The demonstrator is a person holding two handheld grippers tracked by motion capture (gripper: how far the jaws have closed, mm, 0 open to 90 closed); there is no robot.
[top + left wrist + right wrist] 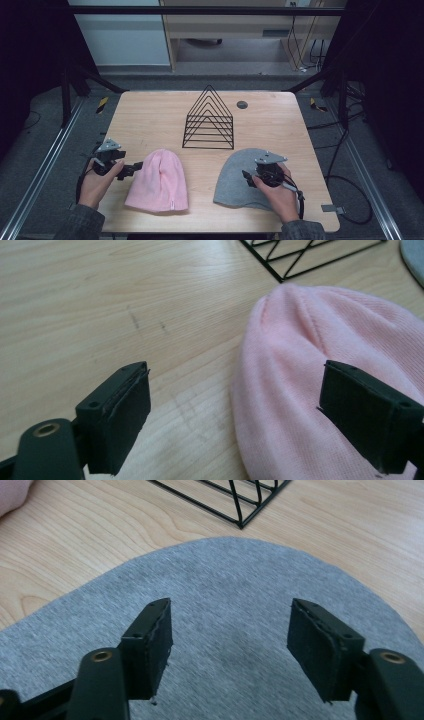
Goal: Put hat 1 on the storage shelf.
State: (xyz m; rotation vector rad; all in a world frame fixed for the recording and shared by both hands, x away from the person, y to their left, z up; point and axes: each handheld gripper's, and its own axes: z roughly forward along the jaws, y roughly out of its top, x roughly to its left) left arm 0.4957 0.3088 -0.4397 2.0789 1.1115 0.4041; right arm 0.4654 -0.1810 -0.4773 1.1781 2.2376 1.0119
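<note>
A pink knitted hat (159, 182) (300, 365) lies flat on the wooden table (150, 115), near the front left. A grey hat (235, 180) (225, 590) lies flat at the front right. My left gripper (136, 169) (235, 410) is open at the pink hat's left edge; one jaw hangs over the bare wood and the other over the knit. My right gripper (246, 177) (230, 645) is open just above the grey hat's right part, and its jaws straddle the cloth without pinching it.
A black wire rack (210, 120) (300, 255) (225, 495) with triangular dividers stands mid-table behind both hats. A small dark round cap (242, 104) sits in the tabletop behind the rack. Black frame bars and cables run along both sides of the table.
</note>
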